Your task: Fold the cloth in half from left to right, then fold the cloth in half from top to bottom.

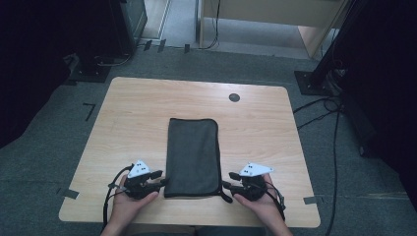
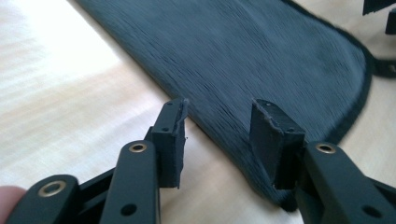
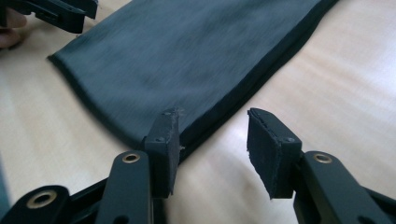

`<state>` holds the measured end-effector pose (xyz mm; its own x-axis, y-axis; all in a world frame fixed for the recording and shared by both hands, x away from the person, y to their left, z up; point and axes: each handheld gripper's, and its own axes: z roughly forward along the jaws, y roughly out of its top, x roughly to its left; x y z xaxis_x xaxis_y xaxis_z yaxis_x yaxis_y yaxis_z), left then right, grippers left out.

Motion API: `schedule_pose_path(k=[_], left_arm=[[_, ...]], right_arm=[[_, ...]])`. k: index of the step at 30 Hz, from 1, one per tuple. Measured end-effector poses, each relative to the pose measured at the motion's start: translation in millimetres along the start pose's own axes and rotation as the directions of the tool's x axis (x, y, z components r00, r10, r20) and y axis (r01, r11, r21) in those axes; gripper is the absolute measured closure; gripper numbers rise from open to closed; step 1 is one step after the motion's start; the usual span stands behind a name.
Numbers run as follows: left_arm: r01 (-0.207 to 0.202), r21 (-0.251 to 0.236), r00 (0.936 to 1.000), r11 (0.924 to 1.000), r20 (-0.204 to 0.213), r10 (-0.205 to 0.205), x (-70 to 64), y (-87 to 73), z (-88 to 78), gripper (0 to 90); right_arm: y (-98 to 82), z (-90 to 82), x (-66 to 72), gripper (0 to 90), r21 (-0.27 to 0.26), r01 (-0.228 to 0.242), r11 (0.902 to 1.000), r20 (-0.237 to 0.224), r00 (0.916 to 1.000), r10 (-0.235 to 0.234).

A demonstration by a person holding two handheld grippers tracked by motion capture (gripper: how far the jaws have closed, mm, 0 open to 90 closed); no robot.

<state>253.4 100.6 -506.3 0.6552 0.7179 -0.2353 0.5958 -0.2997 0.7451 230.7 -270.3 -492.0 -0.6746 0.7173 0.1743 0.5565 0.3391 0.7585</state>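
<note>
Dark folded cloth (image 1: 193,156) — left gripper (image 1: 158,181), right gripper (image 1: 231,188), jaws apart

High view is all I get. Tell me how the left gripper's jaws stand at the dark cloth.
Observer: In the left gripper view, the left gripper has its jaws apart. The edge of the dark cloth runs between them, and the pads do not pinch it.
Operator: Now give me the right one.
Observer: The right gripper is open too. One jaw is over the cloth's corner and the other is over bare table.
Operator: Describe that edge.
Observer: A thick rolled hem borders the cloth on the right gripper's side.
</note>
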Motion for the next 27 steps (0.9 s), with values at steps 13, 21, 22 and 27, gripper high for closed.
schedule_pose_path(k=[13, 21, 22, 27], left_arm=[[0.038, 0.006, 0.9953, 0.9993, -0.090, -0.037, 37.1, 58.5, 33.7, 48.2], [0.118, -0.018, 0.9819, 0.9928, -0.147, -0.120, 67.3, 91.8, 61.3, 48.9], [0.116, -0.016, 0.9808, 0.9931, -0.156, -0.117, 69.6, 96.2, 65.0, 48.8], [0.110, -0.025, 0.9739, 0.9936, -0.197, -0.113, 80.5, 113.9, 88.0, 49.0]], right_arm=[[70.2, 58.0, -57.3, 43.7, -0.006, -0.139, 0.9902, 0.062, 0.9883, 0.139], [100.2, 79.5, -81.9, 43.3, -0.019, -0.183, 0.9829, 0.094, 0.9784, 0.184], [103.0, 82.1, -85.7, 43.4, -0.015, -0.201, 0.9795, 0.096, 0.9748, 0.201], [112.5, 101.8, -102.0, 43.1, 0.009, -0.227, 0.9738, 0.130, 0.9658, 0.224]])
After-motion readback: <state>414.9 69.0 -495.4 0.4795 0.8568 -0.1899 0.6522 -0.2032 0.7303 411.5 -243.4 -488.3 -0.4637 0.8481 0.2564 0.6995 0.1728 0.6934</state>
